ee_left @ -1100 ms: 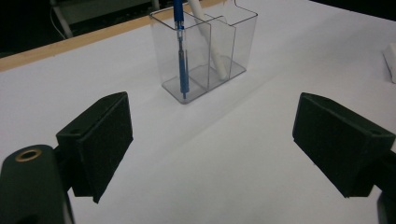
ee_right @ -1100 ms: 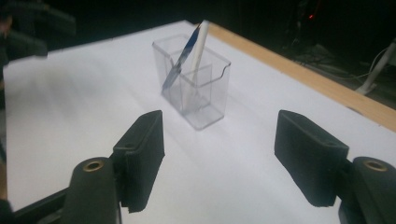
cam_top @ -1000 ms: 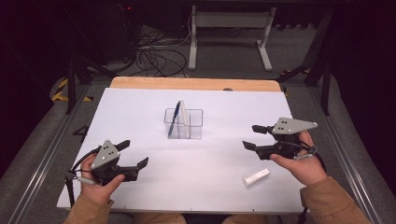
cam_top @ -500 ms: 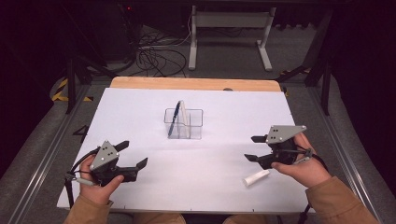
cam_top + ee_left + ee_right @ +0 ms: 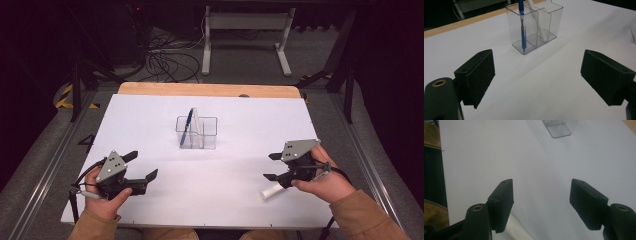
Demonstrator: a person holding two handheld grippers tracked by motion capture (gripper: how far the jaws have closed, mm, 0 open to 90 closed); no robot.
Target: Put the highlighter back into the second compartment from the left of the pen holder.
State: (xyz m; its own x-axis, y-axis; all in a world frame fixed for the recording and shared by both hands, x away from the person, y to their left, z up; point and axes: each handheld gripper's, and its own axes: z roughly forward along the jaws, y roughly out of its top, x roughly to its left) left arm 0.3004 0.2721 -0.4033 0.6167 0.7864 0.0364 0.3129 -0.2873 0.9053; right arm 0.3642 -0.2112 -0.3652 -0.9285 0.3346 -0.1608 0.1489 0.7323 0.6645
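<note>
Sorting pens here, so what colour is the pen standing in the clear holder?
Blue pen; clearest in the left gripper view.

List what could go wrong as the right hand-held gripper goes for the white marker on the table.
1. The white marker lies under the right hand-held gripper, off to one jaw's side in the right gripper view, so closing now may nudge or roll it.
2. The clear holder already holds a blue pen and a white one; a careless drop-in may tip it.
</note>
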